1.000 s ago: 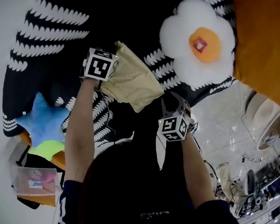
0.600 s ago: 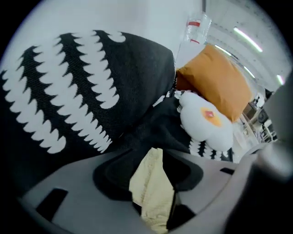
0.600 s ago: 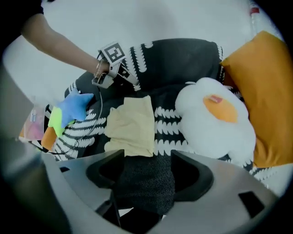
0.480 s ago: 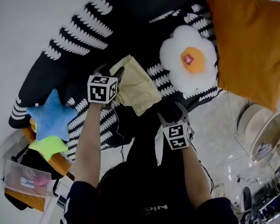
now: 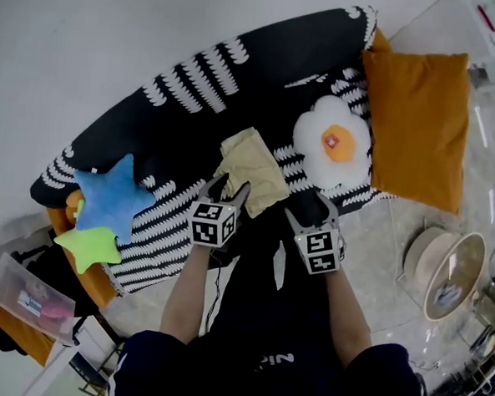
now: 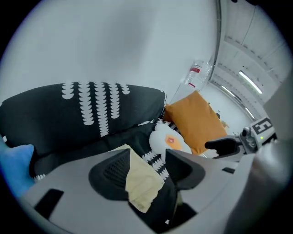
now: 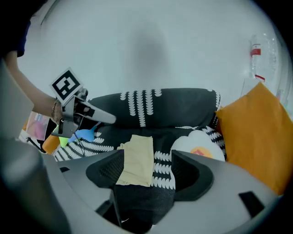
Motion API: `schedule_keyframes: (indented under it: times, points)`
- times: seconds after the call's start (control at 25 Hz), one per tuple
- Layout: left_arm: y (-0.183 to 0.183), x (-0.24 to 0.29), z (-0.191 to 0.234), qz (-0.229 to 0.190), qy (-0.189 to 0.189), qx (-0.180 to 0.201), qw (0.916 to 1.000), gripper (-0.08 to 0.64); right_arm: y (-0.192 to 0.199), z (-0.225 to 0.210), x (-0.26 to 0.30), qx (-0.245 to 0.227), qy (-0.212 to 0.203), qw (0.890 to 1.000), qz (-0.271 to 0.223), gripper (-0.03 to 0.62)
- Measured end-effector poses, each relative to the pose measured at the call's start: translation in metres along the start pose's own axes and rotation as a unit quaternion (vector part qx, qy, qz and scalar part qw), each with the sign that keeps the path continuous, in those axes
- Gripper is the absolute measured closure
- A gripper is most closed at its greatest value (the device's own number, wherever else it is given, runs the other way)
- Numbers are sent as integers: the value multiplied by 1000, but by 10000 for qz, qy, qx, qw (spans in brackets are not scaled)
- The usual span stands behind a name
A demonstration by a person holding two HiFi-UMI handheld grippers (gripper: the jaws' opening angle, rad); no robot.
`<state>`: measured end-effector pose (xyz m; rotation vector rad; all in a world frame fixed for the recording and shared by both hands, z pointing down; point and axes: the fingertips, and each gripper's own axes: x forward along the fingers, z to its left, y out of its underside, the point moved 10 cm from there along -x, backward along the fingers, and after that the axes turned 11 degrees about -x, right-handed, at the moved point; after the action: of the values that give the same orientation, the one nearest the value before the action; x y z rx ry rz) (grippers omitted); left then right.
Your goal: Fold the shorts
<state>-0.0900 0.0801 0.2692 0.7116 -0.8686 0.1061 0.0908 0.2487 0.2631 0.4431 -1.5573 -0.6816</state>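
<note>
The shorts (image 5: 251, 170) are lying folded on the seat of the sofa (image 5: 178, 105), about midway along it and reaching close to its front edge. They are showing as a pale beige, flat oblong packet with soft creases (which end is the waistband I cannot tell). Their long axis is running from the sofa's back toward its front edge, slanting a little toward the egg-shaped cushion (image 5: 333, 144) near the right end. The blue star cushion (image 5: 105, 201) is sitting well apart toward the left end. The left gripper (image 5: 230, 188) and the right gripper (image 5: 314, 207) are hovering over the front edge. Both have just been opening their jaws. The left is standing moderately apart and the right wide, both gripping nothing.
</note>
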Motion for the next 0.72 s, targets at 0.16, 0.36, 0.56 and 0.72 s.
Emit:
schedule_keyframes:
  times: [0.16,0.36,0.56,0.72]
  points:
    - [14,-37,-19,-201,-15,-60,9998,325,-16,5,-21,-282,-35,9996,4,262]
    - [18,-85,-37,-485,-106,285,9984,325,-37,17,-50,-390,-74,9989,-251,262]
    - [20,-127,-47,-782,-240,332,9961,313,-57,27,-73,-587,-14,9970,-496,262]
    - [30,-154,-55,-1105,-347,150,9932,306,-63,36,-90,-633,7,9952,-746,262]
